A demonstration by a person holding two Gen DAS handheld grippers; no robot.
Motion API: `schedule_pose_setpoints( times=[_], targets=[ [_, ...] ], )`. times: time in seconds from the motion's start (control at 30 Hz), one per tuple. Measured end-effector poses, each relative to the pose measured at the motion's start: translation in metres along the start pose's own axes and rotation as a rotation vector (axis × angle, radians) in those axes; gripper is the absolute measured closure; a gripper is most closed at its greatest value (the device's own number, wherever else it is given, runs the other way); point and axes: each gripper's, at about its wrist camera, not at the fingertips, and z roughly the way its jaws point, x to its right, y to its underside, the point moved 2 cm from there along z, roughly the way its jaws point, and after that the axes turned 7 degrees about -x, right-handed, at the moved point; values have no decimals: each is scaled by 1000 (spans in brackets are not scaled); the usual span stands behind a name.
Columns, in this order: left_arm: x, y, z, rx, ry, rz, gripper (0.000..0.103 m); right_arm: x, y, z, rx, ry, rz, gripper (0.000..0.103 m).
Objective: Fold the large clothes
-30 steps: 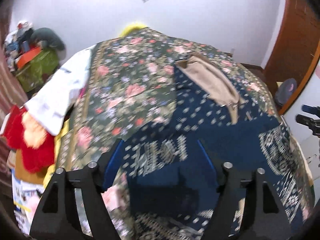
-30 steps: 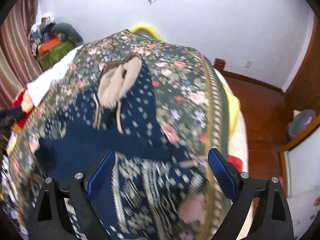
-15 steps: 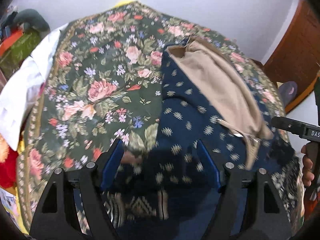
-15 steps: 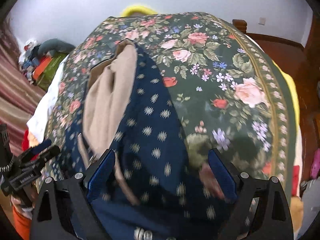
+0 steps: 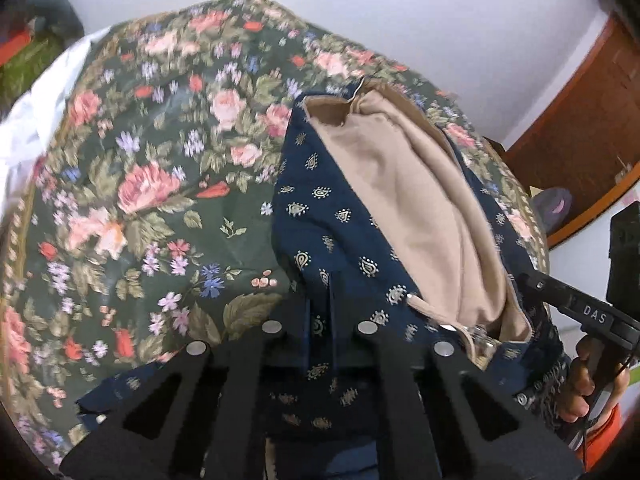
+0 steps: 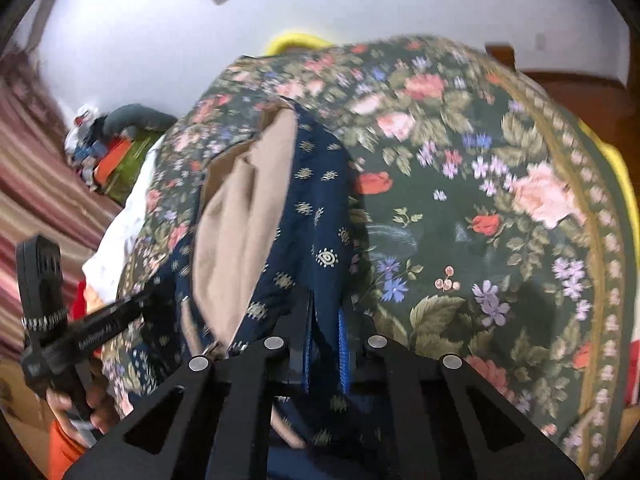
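Both tongs are clamped on the near hem of the navy printed garment (image 5: 344, 216): the left tongs (image 5: 320, 312) on its left edge, the right tongs (image 6: 326, 320) on its right. The garment runs lengthwise away across the floral bed (image 5: 132, 184), tan lining up, each hand equally near.

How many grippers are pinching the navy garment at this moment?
2. The left gripper is shut on the navy garment at its near edge on the floral bedspread. The right gripper is shut on the same garment's other near edge.
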Motion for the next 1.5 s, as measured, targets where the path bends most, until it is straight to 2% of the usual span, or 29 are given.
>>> schedule_pose_setpoints(
  times=[0.17, 0.23, 0.3, 0.37, 0.47, 0.53, 0.6, 0.63, 0.67, 0.77, 0.8, 0.9, 1.0, 1.1, 1.2, 1.3, 1.5],
  targets=[
    [11, 18, -49, 39, 45, 57, 97, -26, 22, -48, 42, -12, -118, 96],
    [14, 31, -65, 38, 70, 78, 97, -34, 36, -59, 19, -45, -151, 97],
    [17, 50, -74, 10, 83, 105, 97, -44, 52, -63, -10, -22, -200, 96],
    [18, 64, -73, -20, 61, 134, 97, -51, 68, -66, -14, 30, -233, 96],
    [16, 86, -67, -73, -12, 160, 97, -50, 78, -75, -11, 25, -199, 96],
    [13, 93, -65, -94, -22, 151, 96, -46, 77, -79, -18, 39, -171, 96],
    [9, 92, -71, -99, -16, 134, 90, -40, 72, -81, -41, 49, -148, 96],
    [6, 89, -76, -90, -18, 120, 88, -36, 70, -83, -45, 71, -143, 96],
    [2, 86, -79, -78, -20, 106, 82, -33, 68, -83, -43, 106, -150, 96],
    [-9, 72, -93, -16, -23, 37, 50, -28, 71, -79, -56, 220, -223, 96],
    [-13, 67, -95, 3, -24, 14, 48, -27, 74, -72, -69, 269, -260, 96],
    [-22, 59, -90, 20, -15, -37, 48, -25, 79, -48, -86, 376, -337, 96],
    [-26, 60, -75, -8, 5, -69, 48, -19, 77, -13, -119, 433, -363, 96],
    [-24, 67, -63, -37, -10, -44, 48, -13, 75, 14, -159, 486, -393, 96],
    [-19, 77, -59, -36, -74, 39, 48, -15, 78, 20, -131, 526, -456, 96],
    [-16, 85, -60, -32, -108, 91, 48, -18, 80, 22, -121, 567, -492, 95],
    [-17, 98, -72, -21, -81, 96, 48, -24, 80, 21, -104, 673, -489, 94]
  ],
)
